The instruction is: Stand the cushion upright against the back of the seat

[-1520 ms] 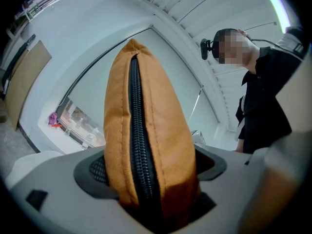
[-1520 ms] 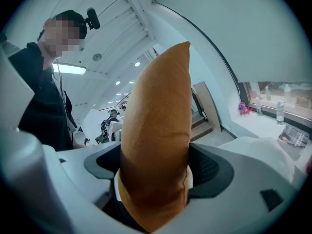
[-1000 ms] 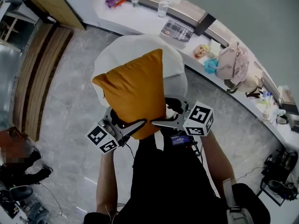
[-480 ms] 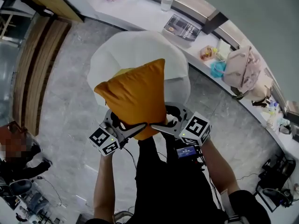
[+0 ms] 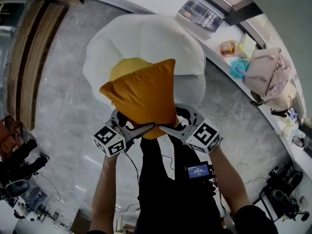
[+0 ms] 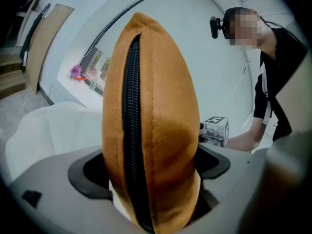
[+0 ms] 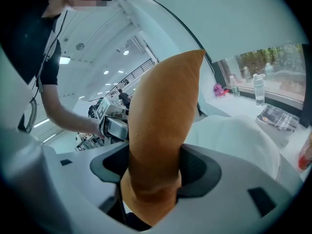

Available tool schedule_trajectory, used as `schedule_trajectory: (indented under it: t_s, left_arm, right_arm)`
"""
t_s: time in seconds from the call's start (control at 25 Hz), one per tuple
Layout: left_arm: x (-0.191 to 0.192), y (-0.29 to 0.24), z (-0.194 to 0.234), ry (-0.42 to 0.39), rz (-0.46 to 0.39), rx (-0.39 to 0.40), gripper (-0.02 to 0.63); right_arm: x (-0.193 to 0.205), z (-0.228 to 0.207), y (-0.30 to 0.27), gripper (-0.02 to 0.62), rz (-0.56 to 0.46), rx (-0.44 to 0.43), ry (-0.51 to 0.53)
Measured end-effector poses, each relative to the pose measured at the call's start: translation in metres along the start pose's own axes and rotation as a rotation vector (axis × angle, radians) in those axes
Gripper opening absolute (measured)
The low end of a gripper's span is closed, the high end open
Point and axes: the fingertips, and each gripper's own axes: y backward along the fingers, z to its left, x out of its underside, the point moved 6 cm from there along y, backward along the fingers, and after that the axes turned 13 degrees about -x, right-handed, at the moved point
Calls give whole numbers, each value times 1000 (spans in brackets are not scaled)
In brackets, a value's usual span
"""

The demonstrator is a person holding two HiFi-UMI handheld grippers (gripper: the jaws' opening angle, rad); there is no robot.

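An orange cushion with a black zipper along its edge hangs upright over a white round armchair. A yellow pad shows on the chair behind it. My left gripper grips the cushion's lower edge from the left, its pads pressed into the fabric. My right gripper holds the same lower edge from the right. Its jaws are closing and squeeze the cushion between them. The cushion's bottom is hidden behind both grippers.
A white counter curves behind the chair, carrying a magazine, a teal item and a pink bag. Wooden panels line the left. Equipment and cables sit on the grey marble floor at lower right.
Both grippers have come down with the cushion toward the chair. The chair now fills more of the head view and the yellow pad has come into sight.
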Motion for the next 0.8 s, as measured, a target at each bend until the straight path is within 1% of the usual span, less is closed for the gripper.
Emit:
schedule_trajectory:
  t_s: [0.16,0.36,0.48,0.6,0.8]
  left_arm:
    - [24,-20,22,39,24,-63,503]
    - [47,-41,56,87,18,-164,501]
    - [60,-52,80,98,23,-172,499]
    - [65,-63,101,46,19,-166,495]
    - [68,-84,136,-94,38,-153,482]
  right_arm:
    - [26,-26,-10,310,10,16,-34]
    - [51,-63,-30,308,24,56,-54]
    - [64,-82,-46,308,42,73,-52]
    - [73,-100,-62,310,58,87,-51]
    - [88,-133,-86,310,88,131,-26]
